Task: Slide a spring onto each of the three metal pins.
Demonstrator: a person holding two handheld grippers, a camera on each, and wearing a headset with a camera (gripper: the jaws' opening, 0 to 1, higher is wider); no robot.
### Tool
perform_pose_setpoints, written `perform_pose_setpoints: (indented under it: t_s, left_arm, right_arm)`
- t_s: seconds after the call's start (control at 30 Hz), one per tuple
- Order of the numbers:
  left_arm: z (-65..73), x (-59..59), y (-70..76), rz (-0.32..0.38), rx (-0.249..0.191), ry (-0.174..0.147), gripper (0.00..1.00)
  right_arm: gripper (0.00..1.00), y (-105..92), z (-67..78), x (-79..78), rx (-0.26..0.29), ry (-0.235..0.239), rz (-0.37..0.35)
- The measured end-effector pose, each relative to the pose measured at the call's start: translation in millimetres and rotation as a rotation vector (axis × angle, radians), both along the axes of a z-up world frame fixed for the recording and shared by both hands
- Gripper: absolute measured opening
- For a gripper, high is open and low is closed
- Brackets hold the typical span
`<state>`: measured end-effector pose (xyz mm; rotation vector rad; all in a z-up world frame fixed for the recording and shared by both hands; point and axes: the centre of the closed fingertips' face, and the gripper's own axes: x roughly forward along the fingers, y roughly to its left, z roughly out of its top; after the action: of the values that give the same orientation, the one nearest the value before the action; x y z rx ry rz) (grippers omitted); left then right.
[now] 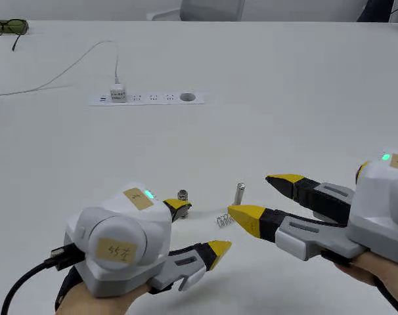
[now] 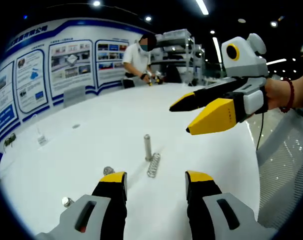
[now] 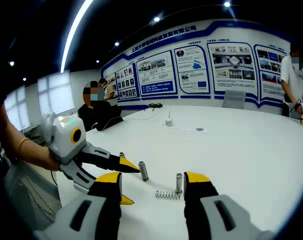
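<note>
Left gripper (image 1: pixel 199 227) at near left, jaws wide, nothing in them. Right gripper (image 1: pixel 249 194) at near right, jaws also wide and empty, yellow tips pointing left at the work.

Small loose silver wire coil spring (image 1: pixel 224 220) lies on its side on the white bench (image 1: pixel 265 85), between my two pairs of tips and just near of the short bare upright metal pin (image 1: pixel 240 193). Left of that stands a second metal pin (image 1: pixel 182 195) with a spring already on it, close by my left gripper's far tip. Left gripper view has a third small pin (image 2: pixel 66 201) further left; too small to tell if it carries a spring.

Step in hand, I judge: pick up the loose spring and put it on the bare pin.

Risks:
- The spring is thin and flat on a smooth bench. An off-centre pinch likely makes it roll or shoot away; a hard squeeze may crush the coils.
- Gripping over an open end blocks the bore, so it won't slide onto the pin.
- My right gripper's nearer tip is near the bare pin. I cannot tell if the pin is fixed; a sideways sweep may topple it.
- My left gripper's far tip could nudge the second pin.
- Both grippers crowd one spot, so the tips may clash.
</note>
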<state>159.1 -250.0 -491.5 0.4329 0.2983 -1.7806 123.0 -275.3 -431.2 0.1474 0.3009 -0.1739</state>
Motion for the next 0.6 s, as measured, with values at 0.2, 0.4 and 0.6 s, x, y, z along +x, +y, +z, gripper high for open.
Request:
perform_pose_setpoints:
  t_s: [0.2, 0.4, 0.6]
  left_arm:
    - [-7.8, -1.0, -10.4, -0.036, 0.021, -0.033, 0.43]
    - [-17.5, -4.3, -20.4, -0.075, 0.045, -0.07, 0.37]
    - [-27.8, -6.4, -28.0, -0.092, 0.065, -0.077, 0.34]
  right_arm:
    - [0.52, 2.7, -5.0, -11.8, 0.0, 0.01, 0.005]
    - [0.52, 5.3, -11.2, -23.4, 0.002, 0.024, -0.004]
    - [0.52, 8.3, -17.3, -30.5, 0.009, 0.038, -0.001]
